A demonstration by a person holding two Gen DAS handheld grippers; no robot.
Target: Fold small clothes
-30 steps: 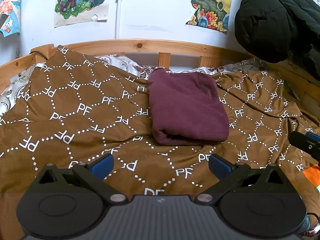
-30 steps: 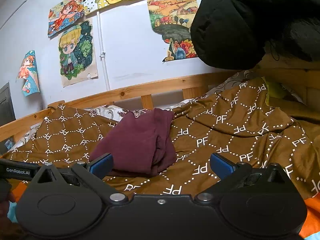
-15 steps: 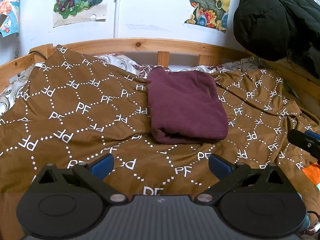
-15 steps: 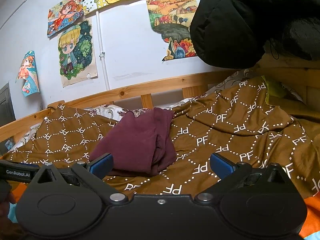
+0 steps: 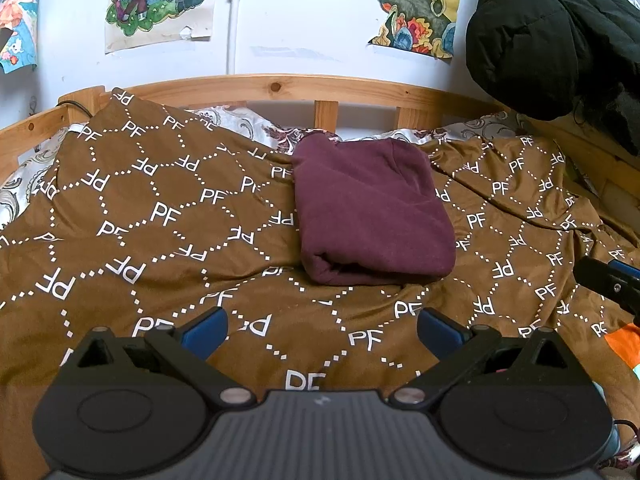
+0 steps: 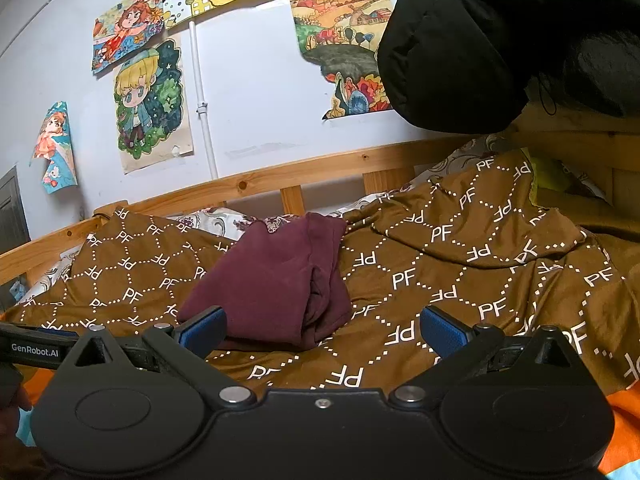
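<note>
A maroon garment (image 5: 372, 212) lies folded into a thick rectangle on the brown patterned bedspread (image 5: 152, 216), near the far rail. My left gripper (image 5: 322, 330) hovers open in front of it, a short way back, with nothing between its blue pads. From the right wrist view the same garment (image 6: 276, 284) shows its layered folded edge toward me. My right gripper (image 6: 322, 328) is open and holds nothing, just short of the garment. The tip of the right gripper (image 5: 608, 282) shows at the right edge of the left wrist view.
A wooden bed rail (image 5: 280, 88) runs along the far side below a white wall with drawings. A black padded jacket (image 5: 560, 36) hangs at the upper right. An orange cloth (image 6: 624, 432) lies at the near right. The left gripper's body (image 6: 36, 346) shows at the left edge.
Almost nothing differs. Both grippers stay open and nearly still, and the folded garment has not moved.
</note>
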